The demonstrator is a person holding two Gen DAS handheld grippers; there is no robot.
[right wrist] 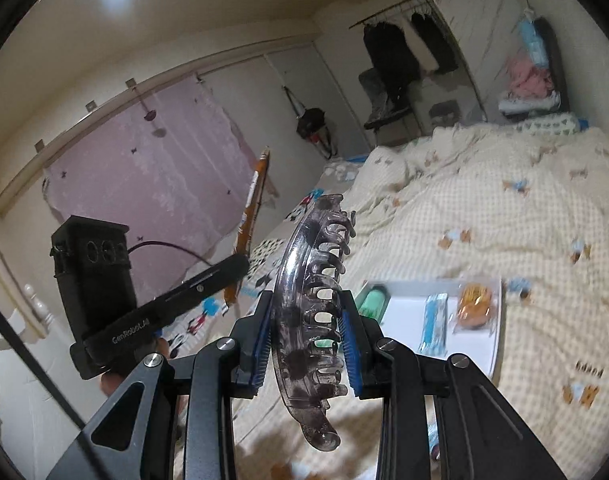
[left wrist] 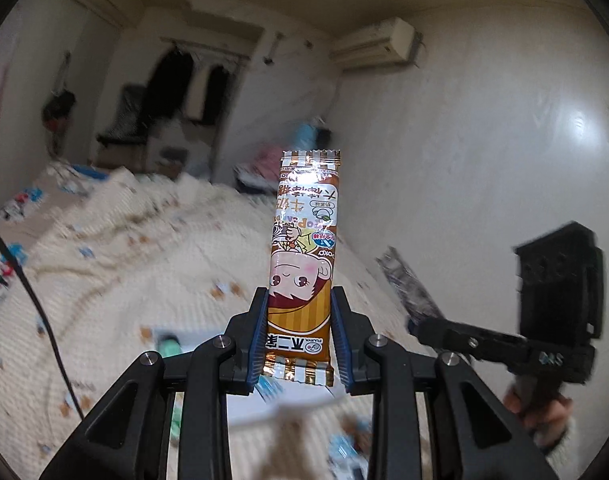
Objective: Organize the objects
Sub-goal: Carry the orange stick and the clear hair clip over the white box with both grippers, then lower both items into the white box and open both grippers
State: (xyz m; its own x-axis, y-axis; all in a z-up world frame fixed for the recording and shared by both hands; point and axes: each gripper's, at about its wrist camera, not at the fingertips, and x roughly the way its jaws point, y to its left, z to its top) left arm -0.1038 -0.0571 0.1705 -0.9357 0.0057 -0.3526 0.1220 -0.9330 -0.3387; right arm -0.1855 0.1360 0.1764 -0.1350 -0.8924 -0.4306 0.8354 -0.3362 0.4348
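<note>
Bedroom setup today, with a cream checkered blanket (right wrist: 504,216) covering the bed and a white tray (right wrist: 492,336) sitting on it that's already collecting stuff: a green item (right wrist: 374,300), a blue packet (right wrist: 434,320) and an orange snack bag (right wrist: 474,306).

I'm holding both grippers up in the air above the bed right now. My left gripper (left wrist: 299,312) is pinching a candy wrapper (left wrist: 302,260) near its lower end, jaws closed in snug on both long edges, so the package is standing up straight with the crimped top pointing away from me. It's looking super light and crinkly, and the foil is probably slippery, so I'm guessing a grip down low near the sealed end is the safest spot.

My right gripper (right wrist: 307,316) is clamping a smoky translucent hair claw clip (right wrist: 308,312) across its middle, blue pads pressing both sides. That one is hard plastic, stiff, with teeth that could snap if I'm squeezing too hard, so holding it by the spine feels right to me.

Both are probably heading for the tray.
</note>
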